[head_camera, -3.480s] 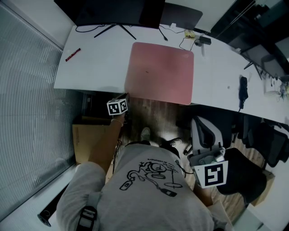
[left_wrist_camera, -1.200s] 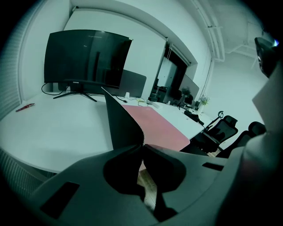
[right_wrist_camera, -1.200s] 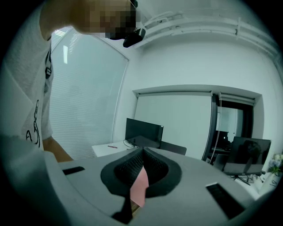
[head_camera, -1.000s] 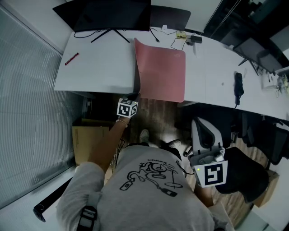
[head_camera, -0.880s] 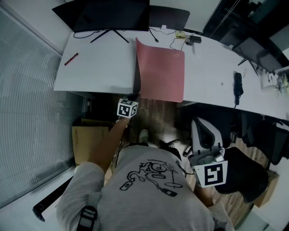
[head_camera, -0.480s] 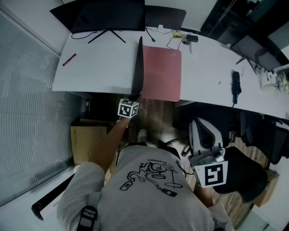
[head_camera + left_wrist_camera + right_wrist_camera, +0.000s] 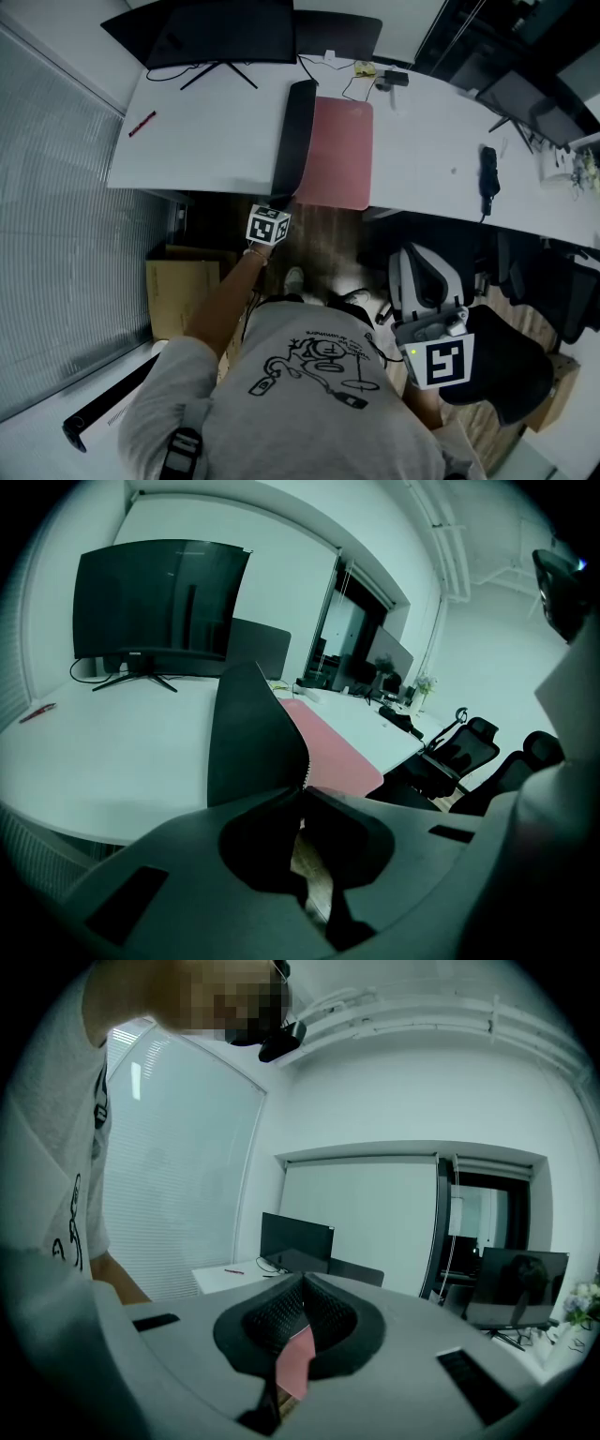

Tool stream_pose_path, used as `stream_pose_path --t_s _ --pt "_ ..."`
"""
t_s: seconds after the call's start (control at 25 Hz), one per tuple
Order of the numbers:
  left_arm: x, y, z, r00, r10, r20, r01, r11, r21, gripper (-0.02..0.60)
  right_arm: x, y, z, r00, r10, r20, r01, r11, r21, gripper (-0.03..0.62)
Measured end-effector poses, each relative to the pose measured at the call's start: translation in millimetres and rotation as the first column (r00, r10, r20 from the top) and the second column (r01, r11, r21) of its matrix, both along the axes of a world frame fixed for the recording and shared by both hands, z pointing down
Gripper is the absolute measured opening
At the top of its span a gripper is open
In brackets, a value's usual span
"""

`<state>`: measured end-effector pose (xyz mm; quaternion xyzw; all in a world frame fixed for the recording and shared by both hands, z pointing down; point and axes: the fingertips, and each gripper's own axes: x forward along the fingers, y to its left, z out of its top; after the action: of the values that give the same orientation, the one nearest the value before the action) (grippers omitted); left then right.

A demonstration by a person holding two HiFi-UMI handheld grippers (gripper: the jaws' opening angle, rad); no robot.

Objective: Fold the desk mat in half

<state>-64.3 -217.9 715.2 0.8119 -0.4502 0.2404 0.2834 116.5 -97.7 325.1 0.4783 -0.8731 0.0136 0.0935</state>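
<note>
The desk mat lies on the white desk (image 7: 202,141); its pink top (image 7: 339,150) still rests flat on the right. Its left half stands lifted and curls over to the right, showing the black underside (image 7: 293,141). My left gripper (image 7: 278,203) is shut on the mat's near left corner at the desk's front edge. In the left gripper view the black flap (image 7: 248,733) rises from the closed left gripper (image 7: 302,789), with the pink part (image 7: 328,752) beyond. My right gripper (image 7: 429,328) hangs low by the person's right side, away from the desk; the right gripper (image 7: 302,1283) is shut and holds nothing.
A dark monitor (image 7: 220,33) stands at the desk's back left, a red pen (image 7: 142,124) lies far left. Cables and small items (image 7: 375,73) sit behind the mat; a black object (image 7: 488,169) lies to the right. An office chair (image 7: 422,272) and a cardboard box (image 7: 178,286) stand on the floor.
The mat lay flat earlier. Its left half has been lifted by the left gripper, swung up through vertical, and now leans rightward over the pink half. The right gripper has stayed put.
</note>
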Motion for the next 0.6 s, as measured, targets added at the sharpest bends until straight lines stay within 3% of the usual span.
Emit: stream_pose_path --t_s 0.6 --pt "45.0 8.9 9.9 0.999 0.04 0.002 -0.04 0.998 -0.043 0.032 33.1 -7.1 -1.6 1.0 0.007 0.011 -0.007 1.0 0.001 0.006"
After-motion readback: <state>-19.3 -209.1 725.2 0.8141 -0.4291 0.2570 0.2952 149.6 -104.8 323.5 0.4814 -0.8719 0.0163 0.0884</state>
